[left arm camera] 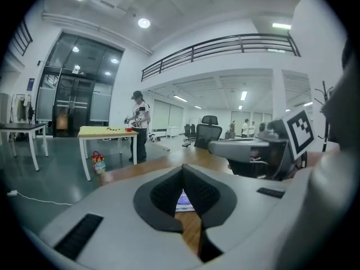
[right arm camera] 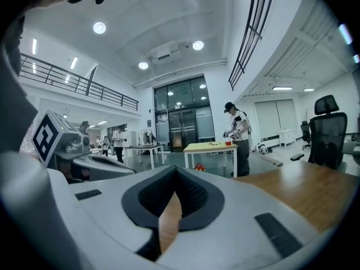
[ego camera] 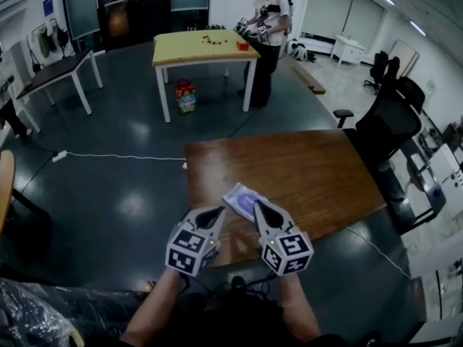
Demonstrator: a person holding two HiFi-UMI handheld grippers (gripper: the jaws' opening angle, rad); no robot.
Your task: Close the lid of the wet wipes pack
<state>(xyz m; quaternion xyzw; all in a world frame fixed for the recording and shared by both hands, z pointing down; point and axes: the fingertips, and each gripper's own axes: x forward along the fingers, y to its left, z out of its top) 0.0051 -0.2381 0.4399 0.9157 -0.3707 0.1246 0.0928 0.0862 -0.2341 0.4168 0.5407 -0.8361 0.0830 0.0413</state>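
The wet wipes pack (ego camera: 241, 195), white with a bluish-purple top, lies flat near the front edge of the brown wooden table (ego camera: 311, 172). Whether its lid is up or down cannot be told. My left gripper (ego camera: 218, 210) hovers just left of and in front of the pack, its jaws shut and holding nothing. My right gripper (ego camera: 258, 204) is shut too, with its tip over the pack's near right corner. In the left gripper view a sliver of the pack (left arm camera: 184, 201) shows below the closed left gripper (left arm camera: 183, 170). The right gripper (right arm camera: 175, 172) view shows only bare wood under the shut jaws.
A black office chair (ego camera: 391, 121) stands at the table's right side. Farther off, a person (ego camera: 268, 20) works at a yellow table (ego camera: 202, 48) with a colourful bag (ego camera: 186, 96) beneath it. A white-legged table (ego camera: 54, 67) stands at left, and a cable (ego camera: 116, 155) runs across the floor.
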